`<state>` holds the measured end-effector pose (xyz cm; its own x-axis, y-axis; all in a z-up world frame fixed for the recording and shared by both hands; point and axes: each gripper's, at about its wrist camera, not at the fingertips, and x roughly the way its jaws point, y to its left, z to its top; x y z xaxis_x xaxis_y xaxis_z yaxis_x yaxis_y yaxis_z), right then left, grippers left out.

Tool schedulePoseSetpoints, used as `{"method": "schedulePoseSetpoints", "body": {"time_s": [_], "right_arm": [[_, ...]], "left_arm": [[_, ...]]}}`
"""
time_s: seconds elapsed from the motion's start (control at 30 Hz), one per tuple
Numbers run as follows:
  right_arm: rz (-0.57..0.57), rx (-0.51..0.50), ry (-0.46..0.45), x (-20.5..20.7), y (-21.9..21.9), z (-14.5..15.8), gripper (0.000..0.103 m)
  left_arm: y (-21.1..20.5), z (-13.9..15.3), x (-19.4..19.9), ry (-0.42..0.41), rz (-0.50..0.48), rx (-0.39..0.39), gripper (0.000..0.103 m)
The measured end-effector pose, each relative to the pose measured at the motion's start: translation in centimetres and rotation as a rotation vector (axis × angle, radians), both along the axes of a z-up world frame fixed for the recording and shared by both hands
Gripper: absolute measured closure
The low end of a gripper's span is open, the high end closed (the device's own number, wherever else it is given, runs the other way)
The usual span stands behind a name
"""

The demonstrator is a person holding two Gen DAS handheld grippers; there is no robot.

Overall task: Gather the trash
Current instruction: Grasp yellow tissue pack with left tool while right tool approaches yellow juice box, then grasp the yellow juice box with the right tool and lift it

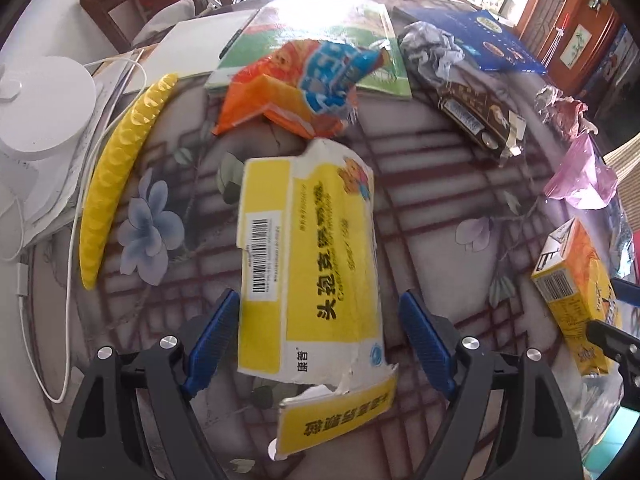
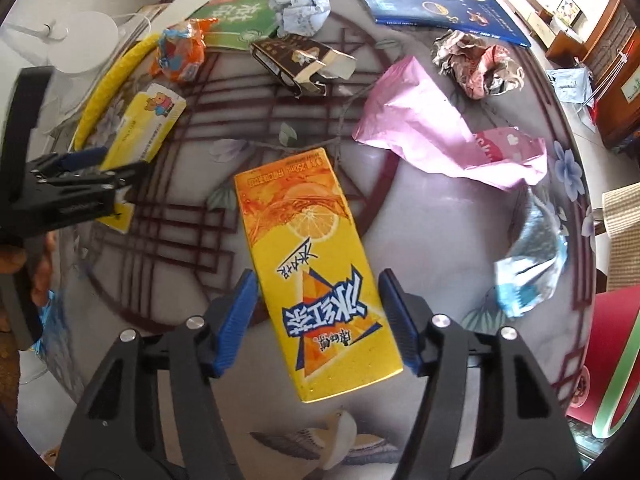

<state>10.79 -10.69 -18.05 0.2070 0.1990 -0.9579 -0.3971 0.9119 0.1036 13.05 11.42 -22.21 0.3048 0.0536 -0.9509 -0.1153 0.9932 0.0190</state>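
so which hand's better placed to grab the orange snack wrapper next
Left. The orange snack wrapper lies straight ahead of the left tongs, just past the yellow medicine box they straddle; the right tongs straddle the iced tea carton.

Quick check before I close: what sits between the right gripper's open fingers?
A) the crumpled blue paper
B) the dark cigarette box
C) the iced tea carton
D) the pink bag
C: the iced tea carton lies flat between the open blue pads of the right gripper, not yet clamped.

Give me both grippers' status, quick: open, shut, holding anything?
Left gripper: open, jaws straddling the torn yellow medicine box, not gripping.
Right gripper: open, jaws either side of the iced tea carton.
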Motion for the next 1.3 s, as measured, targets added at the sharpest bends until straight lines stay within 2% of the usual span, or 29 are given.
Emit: {"method": "schedulePoseSetpoints", "body": {"time_s": [0.03,0.07,0.17,0.27,0.47,0.53,0.67,0.8,0.9,0.97,1.0,1.07,1.13,1.3], "right_arm": [[-0.002,0.011,-0.003,-0.2,0.0,0.2,0.042],[-0.006,0.025,-0.005,-0.4,-0.1,0.5,0.043],[-0.012,0.058,-0.015,-0.9,-0.1,1.4,0.043],[-0.014,0.078,-0.032,-1.3,-0.1,2.3,0.043],[-0.042,0.118,-0.087,-1.6,-0.9,4.4,0.046],[-0.055,0.136,-0.108,-1.8,-1.3,5.3,0.064],[-0.074,0.156,-0.141,-2.1,-2.1,6.7,0.064],[-0.084,0.156,-0.135,-2.7,-2.7,6.5,0.064],[-0.115,0.162,-0.121,-3.1,-3.7,6.1,0.06],[-0.148,0.154,-0.117,-3.3,-4.5,5.6,0.049],[-0.162,0.157,-0.114,-3.4,-4.9,5.5,0.048],[-0.191,0.162,-0.098,-3.4,-5.8,5.0,0.038],[-0.19,0.156,-0.076,-3.4,-6.1,4.3,0.033],[-0.184,0.07,-0.099,-3.2,-6.5,3.6,0.024]], "left_arm": [[0.0,-0.1,-0.1,0.004,0.003,-0.002,0.027],[-0.1,-0.1,-0.2,0.007,0.006,-0.002,0.036],[0.0,0.0,-0.6,0.005,0.019,-0.022,0.046],[0.2,0.5,-1.1,-0.012,0.043,-0.042,0.052],[0.0,3.6,-2.4,-0.116,0.075,-0.068,0.053],[-0.3,4.7,-2.7,-0.147,0.074,-0.07,0.053],[-1.1,6.4,-3.4,-0.191,0.07,-0.089,0.053],[-2.3,7.5,-3.8,-0.216,0.046,-0.103,0.053],[-3.0,8.3,-4.3,-0.241,0.027,-0.114,0.053],[-3.4,8.7,-4.9,-0.25,0.02,-0.119,0.053],[-3.5,8.8,-5.2,-0.253,0.017,-0.121,0.053],[-3.6,8.7,-5.7,-0.25,0.014,-0.122,0.053],[-3.5,8.3,-6.1,-0.236,0.016,-0.127,0.052],[-3.1,7.5,-6.3,-0.213,0.03,-0.145,0.052]]}}
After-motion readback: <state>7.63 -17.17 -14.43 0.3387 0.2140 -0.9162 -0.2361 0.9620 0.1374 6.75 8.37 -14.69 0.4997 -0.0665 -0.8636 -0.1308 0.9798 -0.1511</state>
